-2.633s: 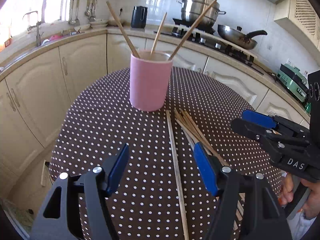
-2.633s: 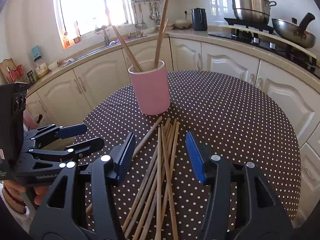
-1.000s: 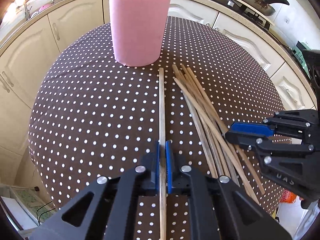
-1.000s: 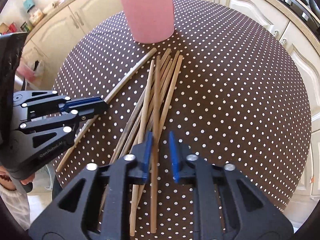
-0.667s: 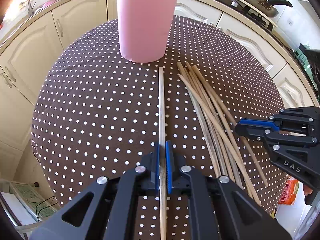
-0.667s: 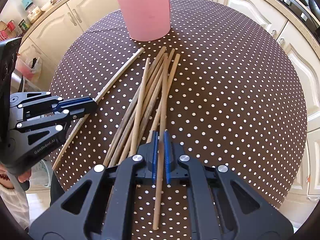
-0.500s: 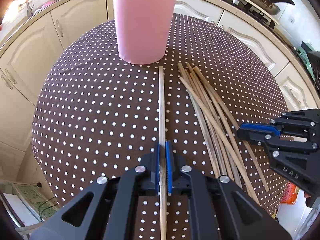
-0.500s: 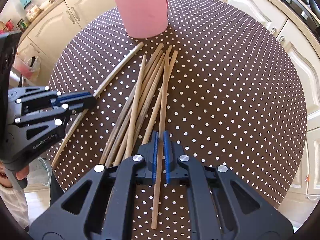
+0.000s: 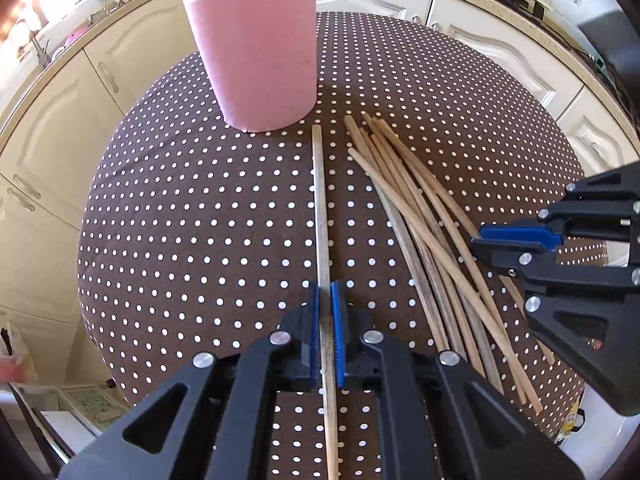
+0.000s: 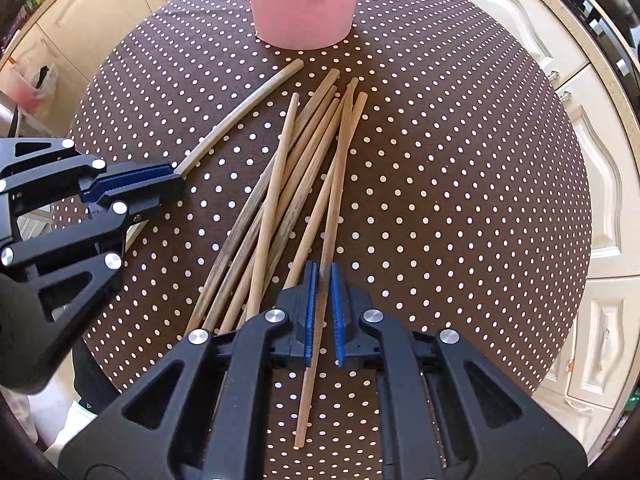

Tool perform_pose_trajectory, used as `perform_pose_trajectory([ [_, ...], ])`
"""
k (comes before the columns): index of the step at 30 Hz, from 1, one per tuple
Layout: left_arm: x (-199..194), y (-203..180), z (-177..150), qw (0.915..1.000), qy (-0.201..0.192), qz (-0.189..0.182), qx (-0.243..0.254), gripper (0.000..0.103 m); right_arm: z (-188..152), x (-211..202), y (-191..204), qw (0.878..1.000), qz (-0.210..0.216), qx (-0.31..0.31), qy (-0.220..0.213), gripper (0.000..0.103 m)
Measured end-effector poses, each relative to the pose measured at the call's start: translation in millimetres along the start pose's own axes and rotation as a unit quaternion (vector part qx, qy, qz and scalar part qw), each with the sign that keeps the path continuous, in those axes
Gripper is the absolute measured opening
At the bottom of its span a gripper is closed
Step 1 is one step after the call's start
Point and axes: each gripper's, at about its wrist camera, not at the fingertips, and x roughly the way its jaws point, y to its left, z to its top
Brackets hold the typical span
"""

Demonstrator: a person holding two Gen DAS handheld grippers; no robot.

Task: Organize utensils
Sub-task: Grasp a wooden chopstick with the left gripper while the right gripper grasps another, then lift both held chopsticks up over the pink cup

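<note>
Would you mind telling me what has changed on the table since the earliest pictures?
Both grippers came down and closed: the left gripper on the lone chopstick, the right gripper on one chopstick from the pile. The pink cup and remaining chopsticks stayed put.

A home kitchen: cream cabinet doors curve beyond the fingers, behind a polka-dot tablecloth.

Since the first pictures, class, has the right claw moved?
Yes. The right claw came down to the dotted table, nearer the pink cup, and shut on one chopstick.
</note>
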Motion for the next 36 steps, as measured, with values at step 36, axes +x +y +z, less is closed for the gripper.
perform_pose_trajectory([
  [36,-129,25,-49,0.9528,-0.292,-0.077,-0.031,0.006,-48,-105,-28,0.935,0.164,0.078,-0.305,0.006],
])
